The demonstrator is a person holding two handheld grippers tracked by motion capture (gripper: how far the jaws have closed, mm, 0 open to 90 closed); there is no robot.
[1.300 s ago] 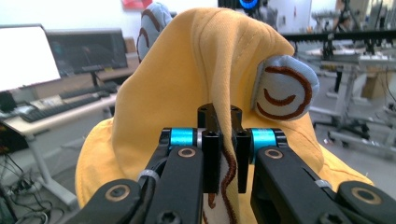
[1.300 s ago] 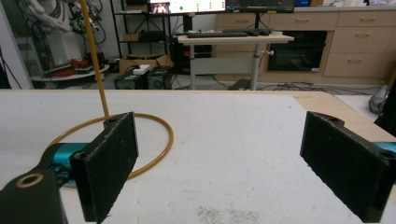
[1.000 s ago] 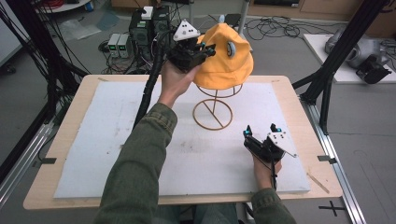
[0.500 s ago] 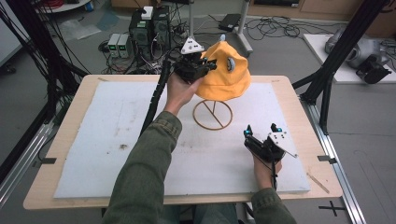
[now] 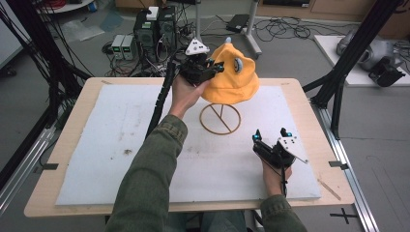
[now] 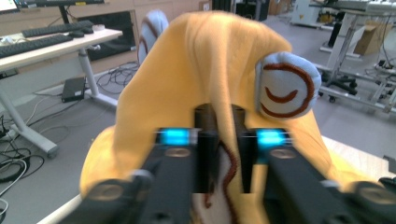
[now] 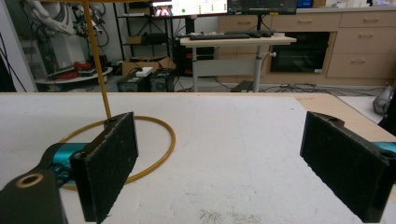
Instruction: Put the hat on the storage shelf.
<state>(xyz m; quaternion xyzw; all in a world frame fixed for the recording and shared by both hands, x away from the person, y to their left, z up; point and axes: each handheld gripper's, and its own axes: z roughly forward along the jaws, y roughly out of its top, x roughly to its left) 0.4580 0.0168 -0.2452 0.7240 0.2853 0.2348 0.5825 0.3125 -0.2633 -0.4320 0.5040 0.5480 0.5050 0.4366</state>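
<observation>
Nearest the person, the right gripper (image 5: 270, 137) rests low on the white, rough-grained table mat (image 5: 96, 159), its flat black foam-faced jaws spread wide with nothing between them. Beyond it stands the thin brass-coloured wire stand (image 5: 221, 119): a round ring base flat on the mat, with a slim upright rod. On top sits the soft orange fleece hat (image 5: 232, 79), cone-shaped, its long axis upright and its peak pointing up, with a padded pale-blue ear (image 6: 287, 84) stitched in brown. The left gripper (image 5: 212, 69) has just been opening its jaws; a fold of hat cloth lies loosely between them
</observation>
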